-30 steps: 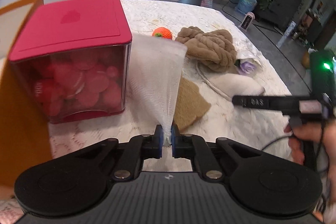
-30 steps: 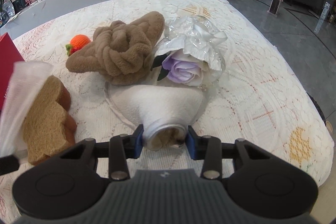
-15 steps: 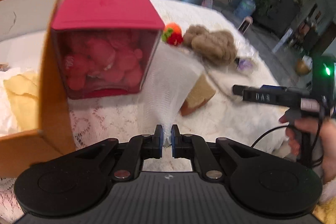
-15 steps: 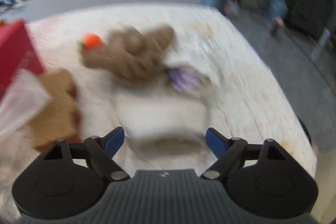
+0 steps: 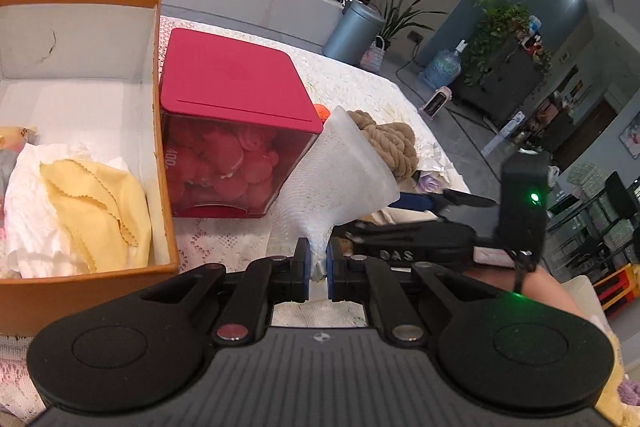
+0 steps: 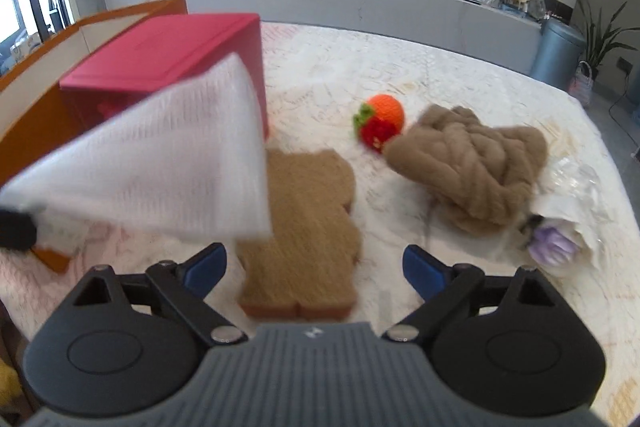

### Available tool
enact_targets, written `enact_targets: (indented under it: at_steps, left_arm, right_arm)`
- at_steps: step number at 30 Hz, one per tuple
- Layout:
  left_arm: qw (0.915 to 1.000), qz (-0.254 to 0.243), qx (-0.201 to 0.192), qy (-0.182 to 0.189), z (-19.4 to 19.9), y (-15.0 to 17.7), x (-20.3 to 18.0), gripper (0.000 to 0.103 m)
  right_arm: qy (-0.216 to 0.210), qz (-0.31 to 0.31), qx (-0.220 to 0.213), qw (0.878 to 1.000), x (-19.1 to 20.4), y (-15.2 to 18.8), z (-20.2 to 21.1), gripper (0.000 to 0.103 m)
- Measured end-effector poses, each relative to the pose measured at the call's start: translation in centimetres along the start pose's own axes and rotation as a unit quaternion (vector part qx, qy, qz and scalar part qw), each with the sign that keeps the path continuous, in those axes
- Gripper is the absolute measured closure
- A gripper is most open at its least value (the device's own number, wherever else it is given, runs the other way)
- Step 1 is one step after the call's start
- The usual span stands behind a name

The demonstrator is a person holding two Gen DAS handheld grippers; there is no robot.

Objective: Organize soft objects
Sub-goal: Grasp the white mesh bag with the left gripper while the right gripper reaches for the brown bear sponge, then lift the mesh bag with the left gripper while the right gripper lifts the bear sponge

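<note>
1. The left gripper (image 5: 317, 263) is clamping the gathered corner of a white mesh cloth (image 5: 340, 171), so the rest of it is fanning out in the air above the table; holding it by one corner is keeping it clear of everything lying below.
2. The cloth is hanging just right of the red-lidded storage box (image 5: 228, 131), with the orange cardboard box (image 5: 162, 131) on that box's far left; judging by the yellow cloth (image 5: 100, 203) and white paper already lying inside, the cardboard box is serving as the collecting place.
3. The right gripper (image 6: 314, 265) is opening its jaws wide with nothing between them, hovering over the brown bear-shaped sponge (image 6: 308, 227), probably lining up for the next pick.
4. Still waiting on the lace tablecloth (image 6: 440, 67) are a crocheted strawberry (image 6: 380, 125), a chunky tan yarn bundle (image 6: 472, 171) and a wrapped purple rose (image 6: 554, 241).
5. The red box is standing tight against the cardboard box's wall, so the cloth is needing to pass over both edges; open room is lying above, not beside.
</note>
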State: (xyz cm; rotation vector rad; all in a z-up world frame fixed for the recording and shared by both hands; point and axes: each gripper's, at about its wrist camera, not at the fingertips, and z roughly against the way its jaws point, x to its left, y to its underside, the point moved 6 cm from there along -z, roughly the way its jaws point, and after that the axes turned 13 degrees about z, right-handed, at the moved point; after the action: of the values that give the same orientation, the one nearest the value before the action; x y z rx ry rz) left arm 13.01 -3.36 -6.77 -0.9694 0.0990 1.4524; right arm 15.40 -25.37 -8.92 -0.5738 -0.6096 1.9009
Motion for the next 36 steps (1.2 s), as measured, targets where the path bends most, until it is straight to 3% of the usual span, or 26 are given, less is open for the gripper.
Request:
enact_targets:
  at_steps: [6, 10, 13, 21, 25, 31, 36]
  left_arm:
    - [0.9999, 0.012, 0.001, -0.004, 0.2, -0.1, 0.7, 0.095]
    - [0.9999, 0.015, -0.001, -0.007, 0.3, -0.1, 0.8, 0.095]
    - [0.9998, 0.017, -0.001, -0.011, 0.3, -0.1, 0.9, 0.095]
    - [0.9998, 0.009, 0.0, -0.016, 0.1, 0.4, 0.4, 0.095]
    - [0.9998, 0.005, 0.003, -0.017, -0.3, 0.4, 0.3, 0.095]
    - [0.9993, -0.037, 0.006, -0.006, -0.9, 0.9, -1.2, 0.095]
    - [0.9974, -0.071, 0.003, -0.015, -2.0, 1.7, -3.3, 0.095]
  right_arm:
    - [0.026, 0.03, 0.031, 0.999, 1.0, -0.5, -2.1, 0.01]
    - [0.029, 0.032, 0.041, 0.998, 0.8, -0.4, -2.9, 0.016]
    - [0.008, 0.02, 0.03, 0.999, 0.5, -0.2, -2.9, 0.028]
    - [0.032, 0.007, 0.023, 0.999, -0.4, 0.1, -2.0, 0.028]
    - [0.043, -0.013, -0.003, 0.999, -1.5, 0.1, -0.4, 0.028]
    - [0.092, -0.027, -0.027, 0.995, -2.9, 0.4, 2.2, 0.028]
    - [0.084, -0.073, -0.049, 0.993, -4.7, 1.1, 4.1, 0.028]
